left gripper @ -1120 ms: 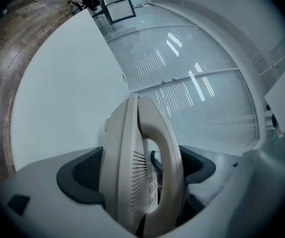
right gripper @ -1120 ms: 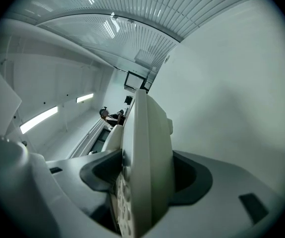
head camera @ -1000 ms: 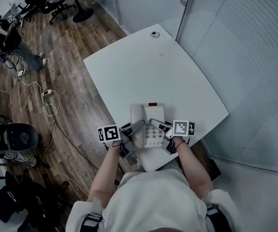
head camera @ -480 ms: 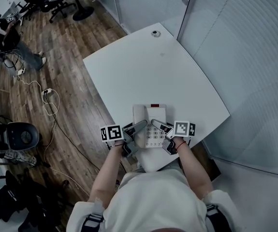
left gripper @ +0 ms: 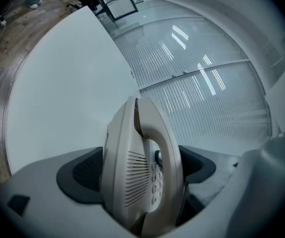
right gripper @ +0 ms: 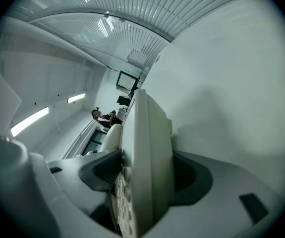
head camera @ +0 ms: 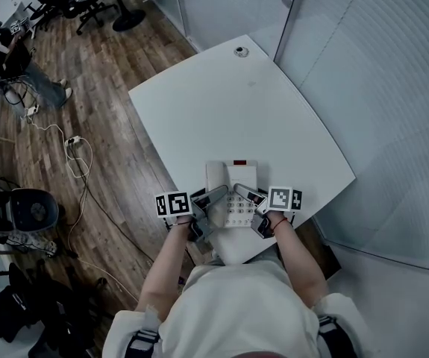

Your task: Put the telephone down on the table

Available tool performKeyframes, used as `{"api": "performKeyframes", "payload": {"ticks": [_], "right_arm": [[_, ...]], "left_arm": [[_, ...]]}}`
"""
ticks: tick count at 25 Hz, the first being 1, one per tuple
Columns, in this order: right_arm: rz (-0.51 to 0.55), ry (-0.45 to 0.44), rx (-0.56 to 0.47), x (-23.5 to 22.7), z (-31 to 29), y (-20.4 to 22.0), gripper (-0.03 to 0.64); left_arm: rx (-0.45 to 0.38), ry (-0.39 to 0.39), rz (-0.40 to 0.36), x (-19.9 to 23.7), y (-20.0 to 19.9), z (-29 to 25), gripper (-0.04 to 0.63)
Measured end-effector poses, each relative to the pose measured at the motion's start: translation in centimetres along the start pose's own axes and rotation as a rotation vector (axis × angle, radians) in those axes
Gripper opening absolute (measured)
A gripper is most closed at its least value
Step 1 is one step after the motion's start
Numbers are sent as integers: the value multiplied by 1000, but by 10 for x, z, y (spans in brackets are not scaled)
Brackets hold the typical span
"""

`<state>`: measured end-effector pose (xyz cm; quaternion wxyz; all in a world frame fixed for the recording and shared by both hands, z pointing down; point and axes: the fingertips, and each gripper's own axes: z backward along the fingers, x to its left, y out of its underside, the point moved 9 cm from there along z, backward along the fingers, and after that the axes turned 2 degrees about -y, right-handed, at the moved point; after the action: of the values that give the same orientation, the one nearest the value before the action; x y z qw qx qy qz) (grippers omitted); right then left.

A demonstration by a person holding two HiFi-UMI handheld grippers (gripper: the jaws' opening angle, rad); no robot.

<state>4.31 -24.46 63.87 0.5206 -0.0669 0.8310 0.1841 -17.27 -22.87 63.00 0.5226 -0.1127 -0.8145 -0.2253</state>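
A pale corded-style telephone (head camera: 233,177), its handset resting on its left side, is at the near edge of the white table (head camera: 221,103). My left gripper (head camera: 215,196) is shut on its left side, where the handset (left gripper: 154,133) lies. In the left gripper view the telephone (left gripper: 132,177) stands edge-on between the dark pads (left gripper: 80,172). My right gripper (head camera: 245,195) is shut on the right side, next to the keypad. In the right gripper view the telephone (right gripper: 144,152) fills the gap between the jaws. Whether its base touches the table I cannot tell.
A small round fitting (head camera: 239,51) sits at the table's far corner. A glass wall with blinds (head camera: 378,88) runs along the right. Left of the table is wooden floor with cables (head camera: 76,151) and an office chair (head camera: 27,211). A person (head camera: 1,51) sits far off.
The left gripper's marker cube has edged slightly to the right. The telephone and the right gripper stay where they were.
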Motion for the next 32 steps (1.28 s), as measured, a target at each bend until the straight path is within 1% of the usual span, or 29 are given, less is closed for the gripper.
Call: {"api": "performKeyframes", "payload": {"ticks": [5, 10, 14, 17, 20, 29, 32], "right_arm": [[24, 20, -7, 0, 0, 0, 298], [130, 79, 6, 7, 1, -2, 305], [137, 88, 10, 9, 1, -4, 305], [144, 103, 6, 11, 2, -4, 307], [153, 136, 8, 11, 4, -4, 315], [149, 188, -7, 6, 4, -2, 328], [151, 205, -14, 6, 5, -2, 330]], "left_arm": [[4, -13, -14, 1, 0, 0, 440], [0, -79, -47, -1, 1, 5, 431], [-10, -86, -30, -1, 0, 6, 424], [-10, -89, -43, -4, 1, 8, 423], [-15, -87, -49, -5, 2, 10, 419], [-25, -88, -53, -4, 4, 17, 378], [-25, -97, -51, -5, 5, 20, 352]]}}
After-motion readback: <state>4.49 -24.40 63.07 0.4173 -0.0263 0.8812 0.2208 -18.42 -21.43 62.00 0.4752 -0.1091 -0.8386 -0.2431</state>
